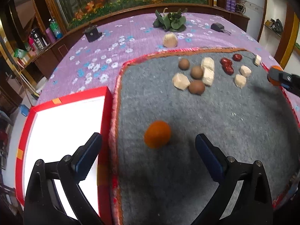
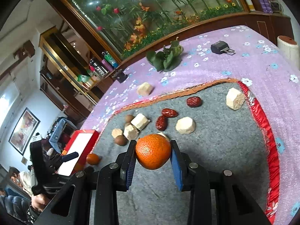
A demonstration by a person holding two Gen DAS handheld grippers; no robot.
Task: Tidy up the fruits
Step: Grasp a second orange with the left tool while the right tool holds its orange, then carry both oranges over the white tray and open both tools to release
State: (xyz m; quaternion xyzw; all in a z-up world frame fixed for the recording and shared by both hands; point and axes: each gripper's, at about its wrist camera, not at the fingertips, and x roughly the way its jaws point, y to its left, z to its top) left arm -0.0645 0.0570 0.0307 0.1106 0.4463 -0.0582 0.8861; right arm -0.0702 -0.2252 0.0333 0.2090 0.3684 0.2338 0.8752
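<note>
In the left wrist view an orange tangerine point(image 1: 157, 134) lies on the grey mat point(image 1: 206, 121), just ahead of my open, empty left gripper point(image 1: 148, 146). The red-rimmed white box point(image 1: 65, 131) lies left of the mat. My right gripper point(image 2: 152, 155) is shut on a second tangerine point(image 2: 152, 153) and holds it above the mat point(image 2: 225, 150); it shows at the right edge of the left wrist view point(image 1: 277, 76). Brown round fruits point(image 1: 196, 87), red dates point(image 1: 227, 66) and pale cake pieces point(image 1: 208, 76) lie at the mat's far part.
A purple flowered cloth point(image 1: 112, 43) covers the table. On it are a green leafy bunch point(image 1: 169, 21), a black block point(image 1: 91, 33), a black plug point(image 1: 218, 27) and one pale piece point(image 1: 170, 40) off the mat. A planter runs behind.
</note>
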